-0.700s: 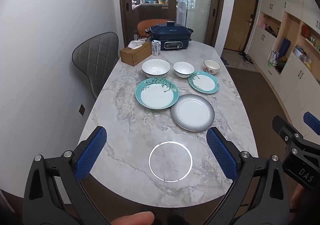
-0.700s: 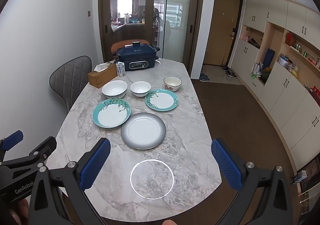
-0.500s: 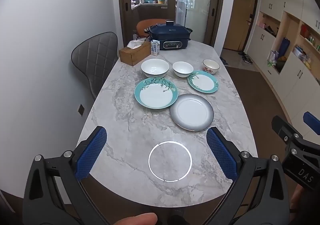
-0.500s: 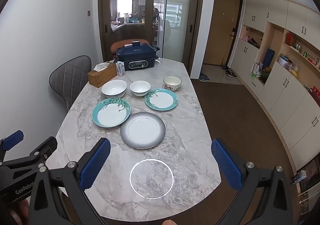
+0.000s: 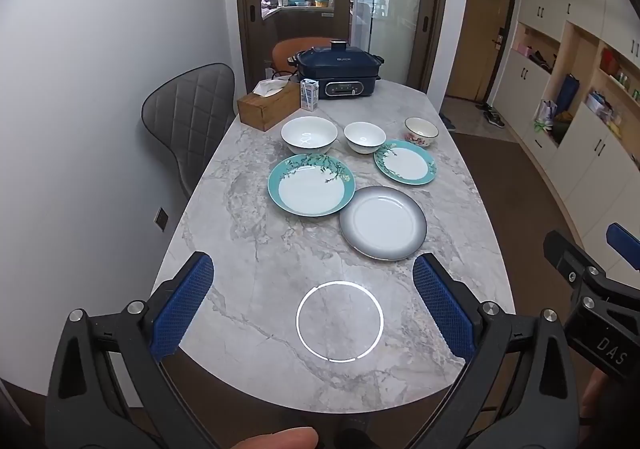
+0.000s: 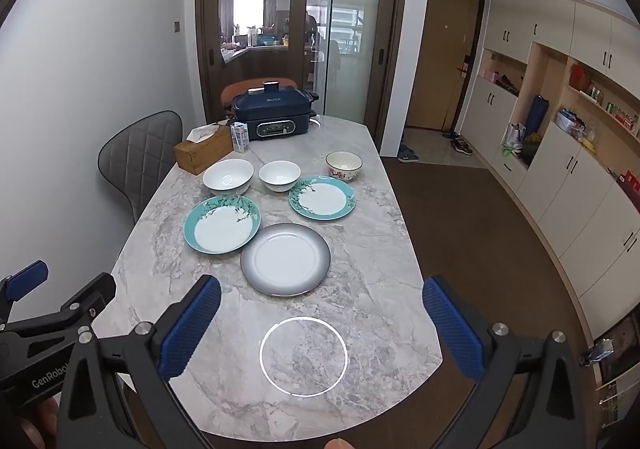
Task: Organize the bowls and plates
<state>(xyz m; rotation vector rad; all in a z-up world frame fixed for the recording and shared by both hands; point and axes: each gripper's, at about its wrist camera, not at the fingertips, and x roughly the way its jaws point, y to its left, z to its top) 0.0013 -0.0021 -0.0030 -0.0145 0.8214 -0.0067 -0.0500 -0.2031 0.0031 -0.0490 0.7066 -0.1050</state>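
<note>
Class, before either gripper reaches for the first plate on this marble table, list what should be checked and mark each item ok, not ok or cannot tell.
1. Left gripper open and holding nothing: ok.
2. Right gripper open and holding nothing: ok.
3. Grey-rimmed plate, the nearest piece, lies flat with nothing on it: ok.
4. Path from both grippers to that plate free of objects: ok.
5. Large teal plate clear of the grey-rimmed plate's rim: cannot tell; the rims look very close or touching.
6. The three bowls, large white bowl, small white bowl and floral bowl, upright and unstacked: ok.
</note>
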